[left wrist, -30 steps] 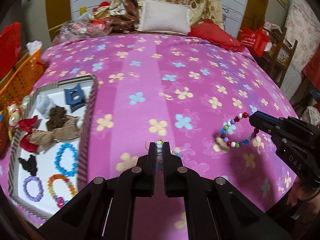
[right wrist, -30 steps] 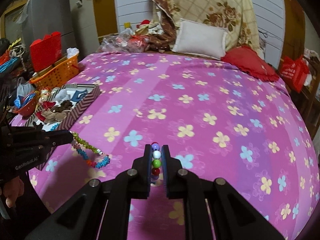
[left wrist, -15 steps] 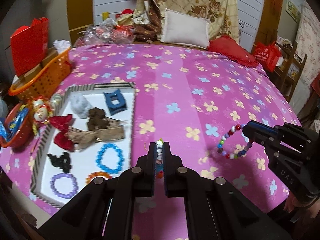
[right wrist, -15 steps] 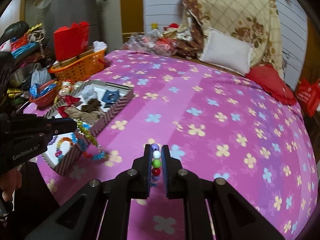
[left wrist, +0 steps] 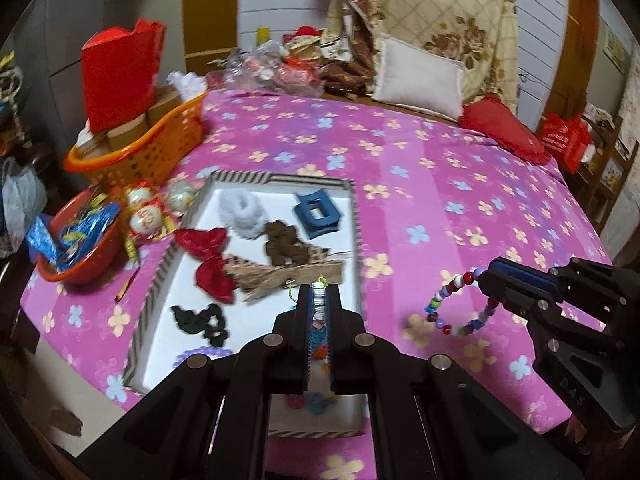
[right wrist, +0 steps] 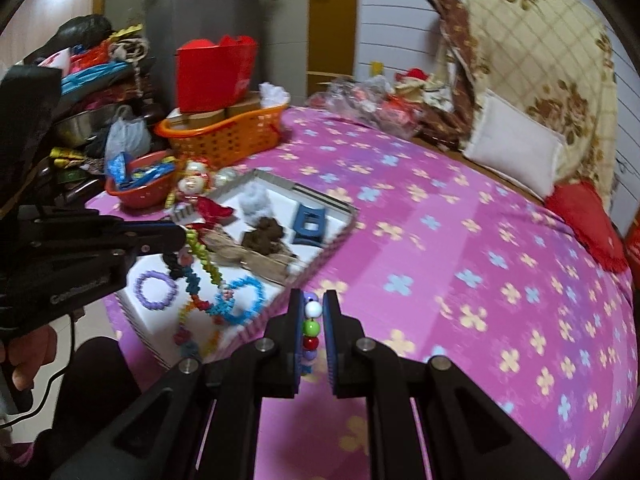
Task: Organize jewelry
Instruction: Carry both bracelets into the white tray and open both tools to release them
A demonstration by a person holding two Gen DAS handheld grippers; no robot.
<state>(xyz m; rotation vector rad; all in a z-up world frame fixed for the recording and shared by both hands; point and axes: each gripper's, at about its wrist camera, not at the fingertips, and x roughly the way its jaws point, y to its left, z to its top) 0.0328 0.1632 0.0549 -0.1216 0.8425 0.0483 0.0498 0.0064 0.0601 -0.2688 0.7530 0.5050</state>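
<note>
Now bead bracelets [right wrist: 311,326] pinched between both jaws

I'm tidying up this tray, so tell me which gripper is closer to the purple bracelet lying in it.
Left. The left gripper hangs over the tray, just above the purple bracelet. The right gripper is off to the tray's side, above the bedspread.

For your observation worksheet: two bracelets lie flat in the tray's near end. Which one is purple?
The purple bracelet, a plain ring nearest the tray corner; the other flat one, the blue bracelet, lies closer to the bedspread side.
</note>
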